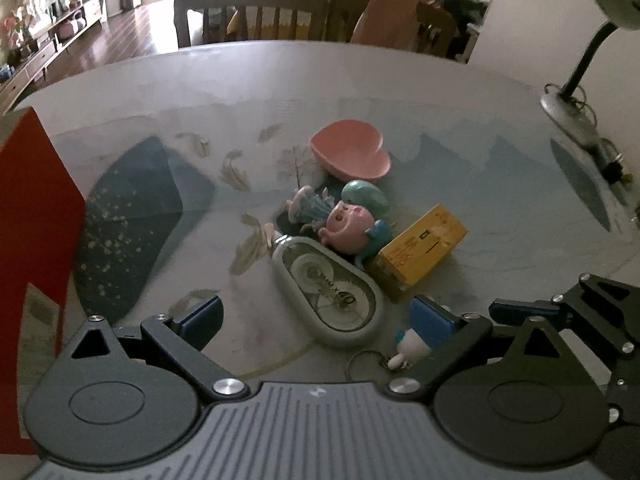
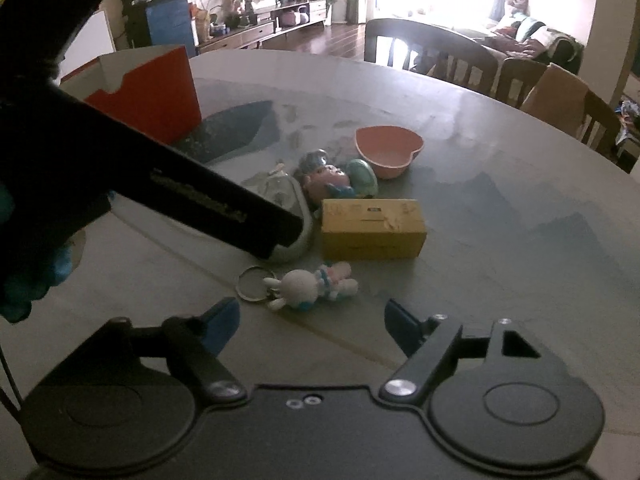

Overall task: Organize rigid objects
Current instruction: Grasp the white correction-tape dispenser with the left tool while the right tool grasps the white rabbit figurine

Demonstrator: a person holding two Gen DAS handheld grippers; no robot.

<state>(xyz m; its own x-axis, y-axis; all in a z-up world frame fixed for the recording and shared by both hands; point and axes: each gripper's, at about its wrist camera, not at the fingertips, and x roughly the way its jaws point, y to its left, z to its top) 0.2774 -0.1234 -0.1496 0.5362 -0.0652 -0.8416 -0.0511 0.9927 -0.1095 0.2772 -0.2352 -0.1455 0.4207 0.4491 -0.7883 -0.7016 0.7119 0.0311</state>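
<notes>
Left gripper (image 1: 316,316) — spread wide, empty, low over the oval case (image 1: 328,292) | right gripper (image 2: 312,320) — spread wide, empty, just behind the bunny keychain (image 2: 308,286) | both lie on the worktop (image 2: 500,240) beside the yellow box (image 2: 372,230)

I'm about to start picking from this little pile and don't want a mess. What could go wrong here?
The pink toy leans against the yellow box and oval case; lifting either could topple it. The bunny keychain has a loose ring that might snag. Both open grippers, left gripper and right gripper, crowd one spot.
</notes>
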